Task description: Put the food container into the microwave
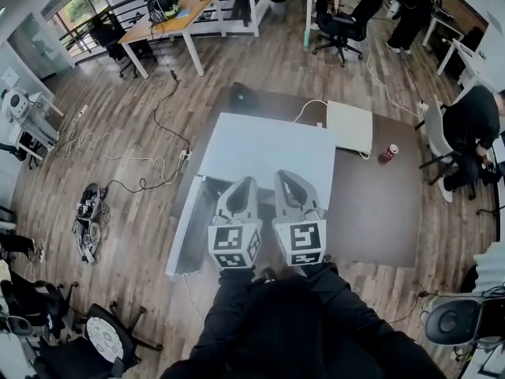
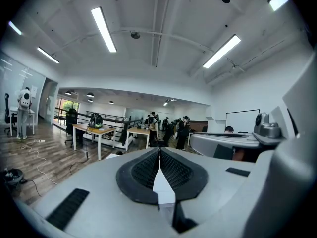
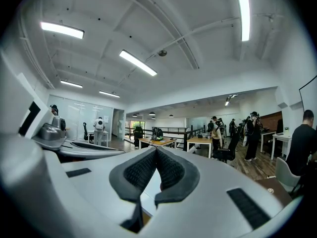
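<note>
In the head view both grippers are held side by side close to the person's body, over the near edge of a white table [image 1: 268, 150]. My left gripper [image 1: 241, 185] is shut with nothing in it; in its own view the dark ribbed pads [image 2: 143, 170] meet at the tips. My right gripper [image 1: 285, 177] is shut and empty too, its pads [image 3: 171, 168] pressed together. Both gripper views point level across the office, above the table. No food container shows in any view. A white box [image 1: 349, 126] lies beyond the table's far right corner; I cannot tell what it is.
A red can [image 1: 388, 151] stands on the brown carpet [image 1: 375, 204] right of the table. Cables [image 1: 134, 160] trail over the wooden floor at left. Office chairs [image 1: 102, 334], desks [image 1: 170, 18] and several people stand around the room.
</note>
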The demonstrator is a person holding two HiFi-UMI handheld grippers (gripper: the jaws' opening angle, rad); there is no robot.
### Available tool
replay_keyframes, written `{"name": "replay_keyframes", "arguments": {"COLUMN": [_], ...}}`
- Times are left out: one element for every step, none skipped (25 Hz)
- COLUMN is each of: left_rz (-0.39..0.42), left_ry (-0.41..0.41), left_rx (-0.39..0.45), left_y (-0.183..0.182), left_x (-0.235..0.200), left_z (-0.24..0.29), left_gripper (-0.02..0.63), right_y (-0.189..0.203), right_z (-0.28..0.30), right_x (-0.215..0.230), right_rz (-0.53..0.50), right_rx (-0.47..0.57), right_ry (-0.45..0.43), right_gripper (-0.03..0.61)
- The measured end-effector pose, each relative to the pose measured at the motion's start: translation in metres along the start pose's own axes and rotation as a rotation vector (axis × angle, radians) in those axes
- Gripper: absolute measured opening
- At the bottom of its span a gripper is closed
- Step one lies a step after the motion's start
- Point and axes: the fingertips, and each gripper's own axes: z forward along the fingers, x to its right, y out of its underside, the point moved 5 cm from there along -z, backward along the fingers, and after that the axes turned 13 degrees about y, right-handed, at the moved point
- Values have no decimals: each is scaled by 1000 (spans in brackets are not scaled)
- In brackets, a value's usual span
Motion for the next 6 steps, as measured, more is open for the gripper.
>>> {"name": "replay_keyframes", "arguments": {"left_rz": [-2,-3,-5,-6,-7,-7], "left_ry": [0,0,0,0,0,0], "left_rx": [-2,-4,-6,-8,-9,-10], "left_y": [1,2,2,3,4,4], "left_x": [0,0,0,0,0,1], "left_z": [0,0,0,0,0,-1], "left_gripper": [35,35,35,35,35,35], "right_y": [0,0,1,1,1,1], "right_z": [0,0,0,0,0,0], "right_x": [0,0,0,0,0,0], "right_rz": [0,0,0,0,0,0], "right_rx": [-1,-2,-3,-3,-3,-4], "right_ry": [-1,-2,-3,-3,-2,-2], "right_gripper": [23,24,25,24,23,25]}}
